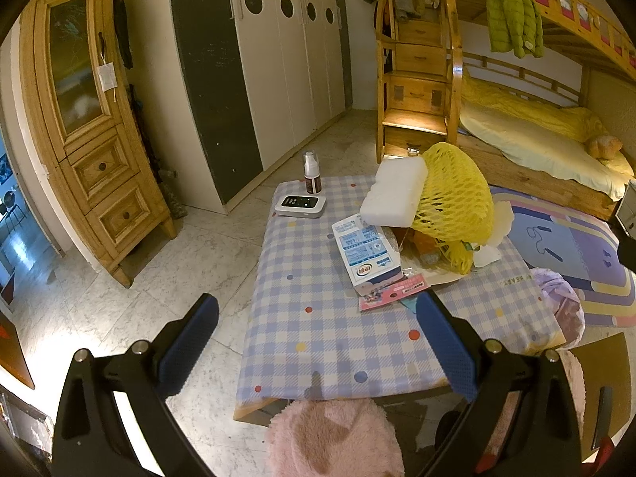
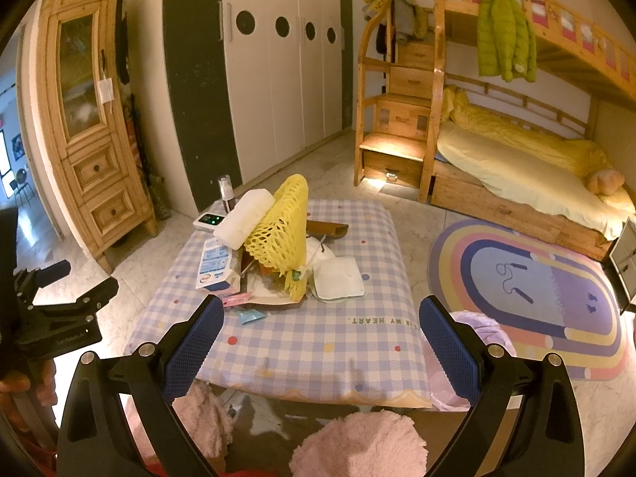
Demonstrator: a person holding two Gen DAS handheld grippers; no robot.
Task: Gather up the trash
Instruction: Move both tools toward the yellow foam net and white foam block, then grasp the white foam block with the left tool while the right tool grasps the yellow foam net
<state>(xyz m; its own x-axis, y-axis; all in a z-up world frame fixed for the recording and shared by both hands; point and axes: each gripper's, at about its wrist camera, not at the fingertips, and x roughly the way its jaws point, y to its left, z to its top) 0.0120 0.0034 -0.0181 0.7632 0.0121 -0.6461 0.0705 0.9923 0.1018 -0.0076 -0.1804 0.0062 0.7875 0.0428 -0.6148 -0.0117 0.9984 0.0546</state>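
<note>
Both grippers are hanging in the air over the near edge of the table (image 2: 318,357) with nothing in them. The left gripper (image 1: 317,320) has its jaws spread wide apart, and so does the right gripper (image 2: 322,320), blue pads facing each other over bare checkered cloth.

Just past the left gripper's right fingertip, a pink flyer (image 1: 391,292) is poking out from under a blue-and-white carton (image 1: 365,252) that's lying flat. From the right gripper the same carton (image 2: 216,264) is sitting ahead and to the left of its left finger.

Further ahead is the main trash pile: a yellow foam net (image 2: 280,234) standing up like a tent, a white foam block (image 2: 242,218) leaning against its left side, and a white foam tray (image 2: 338,278) lying flat on its right, straight ahead between the right gripper's jaws. Wrappers are bunched under the net, too jumbled to sort out.

Beyond the pile on the left, a small white device (image 1: 301,206) with green lights and a pump bottle (image 1: 311,173) are standing at the far corner. A lilac bag (image 2: 483,328) is sitting beside the table, right behind the right gripper's right finger.
</note>
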